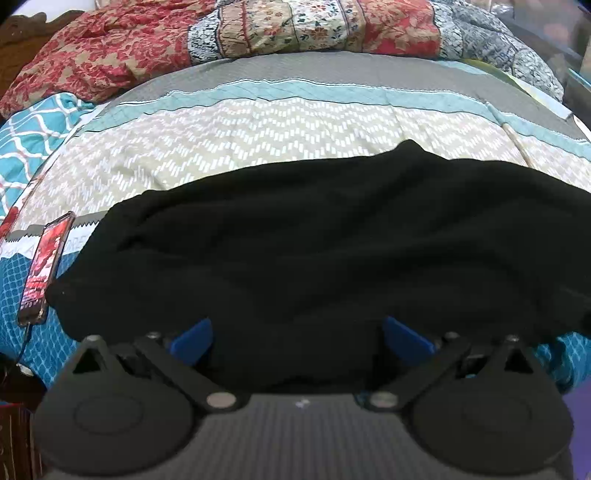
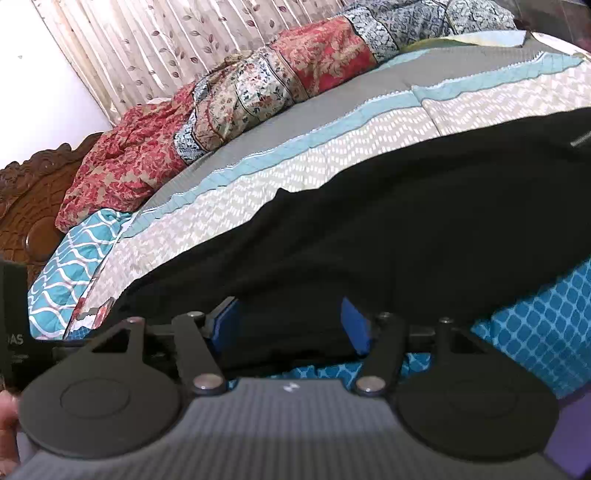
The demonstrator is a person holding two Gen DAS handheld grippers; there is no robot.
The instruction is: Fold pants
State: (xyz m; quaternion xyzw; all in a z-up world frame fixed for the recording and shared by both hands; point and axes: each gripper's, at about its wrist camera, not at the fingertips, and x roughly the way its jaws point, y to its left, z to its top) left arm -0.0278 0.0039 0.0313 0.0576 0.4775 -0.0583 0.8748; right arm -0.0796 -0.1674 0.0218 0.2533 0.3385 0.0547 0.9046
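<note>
Black fabric pants [image 1: 314, 240] lie across the patterned bed quilt [image 1: 240, 140]; left claw [image 1: 299, 336] and right claw [image 2: 291, 325] gape wide, gripping nothing.

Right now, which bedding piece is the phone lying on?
The striped bedspread, the flat one with grey, aqua and beige chevron bands. The phone lies at its left edge, beside the black pants. The red floral quilt is bunched far behind.

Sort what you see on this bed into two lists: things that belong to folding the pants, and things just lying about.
Belongs to the job:
black pants
left gripper, open
right gripper, open

Just lying about:
phone
floral quilt
striped bedspread
curtain
carved headboard
</note>
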